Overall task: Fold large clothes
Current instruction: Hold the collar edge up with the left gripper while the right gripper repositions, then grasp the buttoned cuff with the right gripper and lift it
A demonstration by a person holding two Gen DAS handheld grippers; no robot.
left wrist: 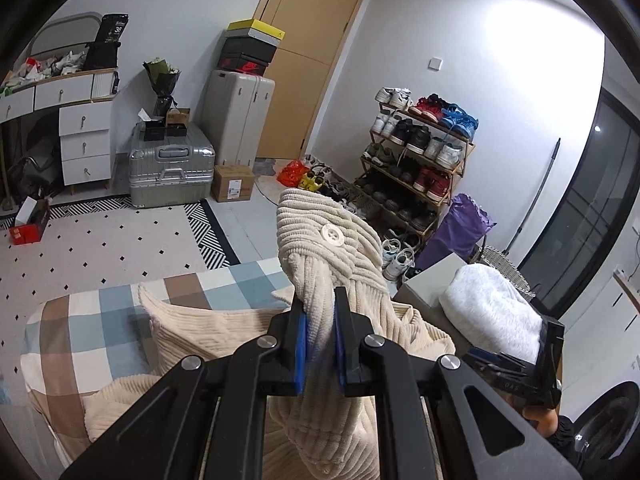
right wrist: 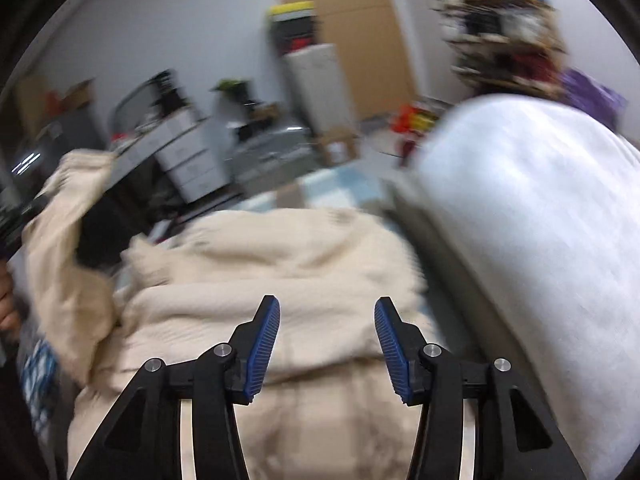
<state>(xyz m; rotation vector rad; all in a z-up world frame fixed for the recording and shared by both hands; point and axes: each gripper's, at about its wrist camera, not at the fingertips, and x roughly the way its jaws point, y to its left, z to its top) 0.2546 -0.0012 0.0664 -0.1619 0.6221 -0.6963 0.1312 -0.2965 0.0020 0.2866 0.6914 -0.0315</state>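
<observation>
A cream corduroy garment (left wrist: 328,248) with a white button (left wrist: 331,235) lies crumpled on a bed with a checked sheet (left wrist: 80,332). My left gripper (left wrist: 319,300) is shut on a bunched fold of it, and that fold stands up above the jaws. In the blurred right wrist view, my right gripper (right wrist: 328,308) is open just above the heaped garment (right wrist: 280,256), with nothing between its blue pads (right wrist: 262,344). At the left of that view a raised part of the garment (right wrist: 52,240) hangs beside a person's hand (right wrist: 8,312).
A white fluffy bundle (left wrist: 488,312) sits on a grey box (left wrist: 428,284) right of the garment, large in the right wrist view (right wrist: 520,220). Beyond the bed are a patterned rug (left wrist: 100,248), silver suitcase (left wrist: 172,168), shoe rack (left wrist: 416,160) and wooden door (left wrist: 312,52).
</observation>
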